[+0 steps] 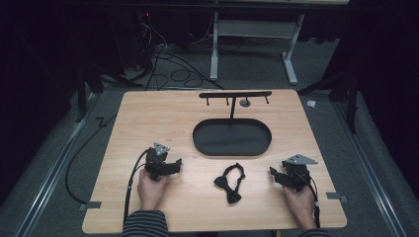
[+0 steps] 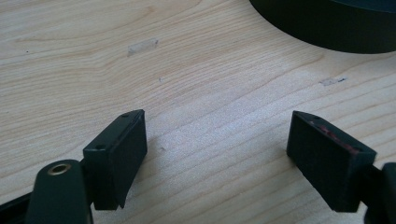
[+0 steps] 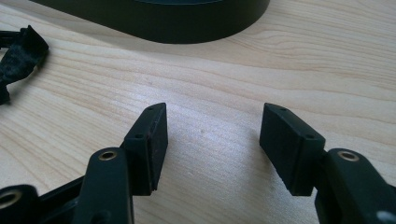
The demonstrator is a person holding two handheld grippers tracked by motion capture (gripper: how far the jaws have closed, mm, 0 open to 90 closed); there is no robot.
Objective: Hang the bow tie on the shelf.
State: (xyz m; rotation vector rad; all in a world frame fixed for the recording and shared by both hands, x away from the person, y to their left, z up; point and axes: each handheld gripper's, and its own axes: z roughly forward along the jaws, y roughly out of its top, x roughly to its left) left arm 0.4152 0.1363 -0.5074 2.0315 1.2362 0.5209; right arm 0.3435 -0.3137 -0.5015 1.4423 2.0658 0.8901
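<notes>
Lying on the table (image 1: 148, 118) between both hands, the black bow tie (image 1: 230, 180) runs its strap away from the person, a little nearer the right gripper (image 1: 273, 174) than the left gripper (image 1: 177, 164). Both grippers' jaws gape wide, holding nothing. The right gripper view catches the tie's edge at far left and the black tray (image 3: 196, 23) ahead.

The bow tie (image 1: 230, 181) is black, as are the oval tray (image 1: 232, 138) and both grippers' jaws. The table (image 1: 163, 118) is pale wood grain; the sleeve (image 1: 145, 223) is dark-and-light striped
</notes>
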